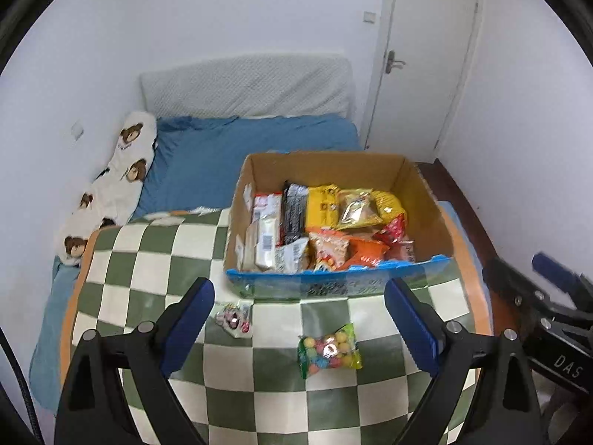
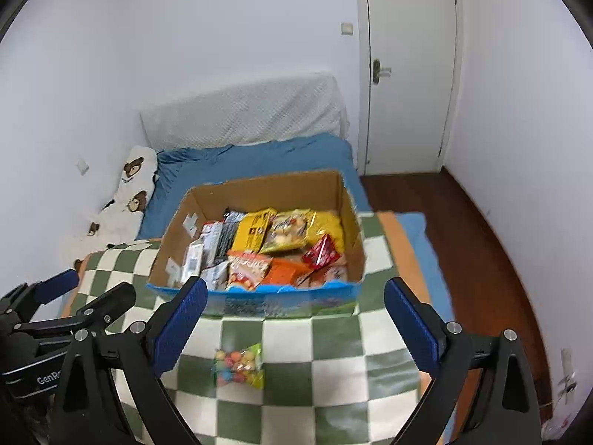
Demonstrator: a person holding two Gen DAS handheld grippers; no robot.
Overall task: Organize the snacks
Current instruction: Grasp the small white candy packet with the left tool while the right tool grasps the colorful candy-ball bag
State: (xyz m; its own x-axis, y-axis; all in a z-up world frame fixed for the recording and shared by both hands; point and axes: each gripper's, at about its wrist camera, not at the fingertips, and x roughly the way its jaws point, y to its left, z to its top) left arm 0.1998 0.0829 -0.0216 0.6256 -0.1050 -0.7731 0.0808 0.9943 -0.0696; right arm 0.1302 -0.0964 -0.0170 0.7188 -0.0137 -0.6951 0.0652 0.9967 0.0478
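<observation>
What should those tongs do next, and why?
Probably lower the right tongs, open and empty, onto the bag of coloured candy balls. It lies loose on the checkered blanket in front of the snack-filled cardboard box, almost centred between them.

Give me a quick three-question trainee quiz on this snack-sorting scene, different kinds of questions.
1. True or false: the brown cardboard box with blue front already holds snack packets.
2. How many snack packets lie outside it on the green-and-white checkered blanket?
3. Multiple choice: the clear bag of colourful round candies lies A) inside the box, B) on the blanket in front of the box, C) in a hand-held gripper.

Key: 1 true. 2 two: the candy bag and a small pink-and-white packet. 3 B; the left hand-held gripper and right hand-held gripper are both open and empty.
</observation>
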